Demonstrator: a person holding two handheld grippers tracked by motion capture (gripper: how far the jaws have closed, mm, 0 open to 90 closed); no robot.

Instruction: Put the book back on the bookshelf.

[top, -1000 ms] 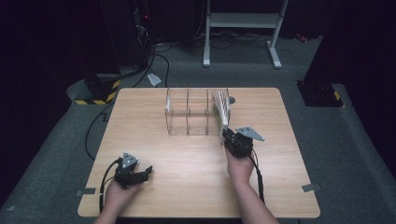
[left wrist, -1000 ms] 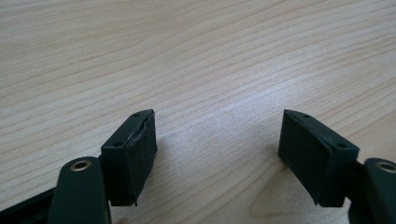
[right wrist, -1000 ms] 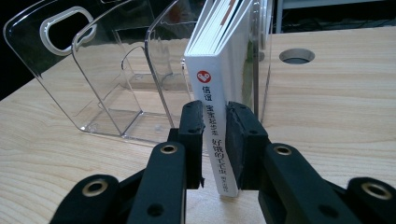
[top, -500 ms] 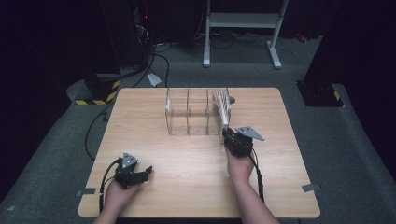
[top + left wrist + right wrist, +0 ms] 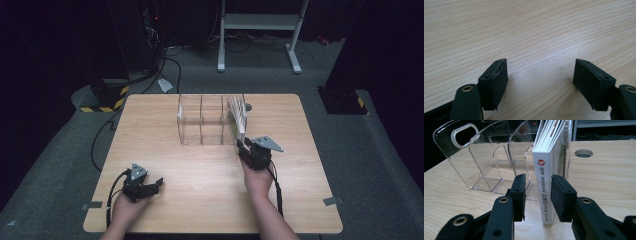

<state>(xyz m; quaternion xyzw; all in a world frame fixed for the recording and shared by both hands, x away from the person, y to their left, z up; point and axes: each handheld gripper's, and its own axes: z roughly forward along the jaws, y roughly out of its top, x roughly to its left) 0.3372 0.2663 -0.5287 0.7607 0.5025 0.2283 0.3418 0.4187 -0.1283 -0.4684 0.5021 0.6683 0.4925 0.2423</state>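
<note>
A clear acrylic file holder (image 5: 202,122) with three compartments stands upright at the table's far middle. A white book (image 5: 237,117) stands in its right compartment, spine towards me. In the right gripper view the book (image 5: 544,170) shows red and dark print on its spine, next to the holder's clear walls (image 5: 486,165). My right gripper (image 5: 243,145) (image 5: 537,192) is open, its jaws either side of the spine, with a gap at the left pad. My left gripper (image 5: 157,184) (image 5: 540,75) rests open on bare wood at the near left, holding nothing.
The wooden table (image 5: 150,125) has a round cable hole (image 5: 248,107) (image 5: 584,153) just behind the holder's right end. Grey carpet surrounds the table, with cables and a white stand (image 5: 260,22) beyond it.
</note>
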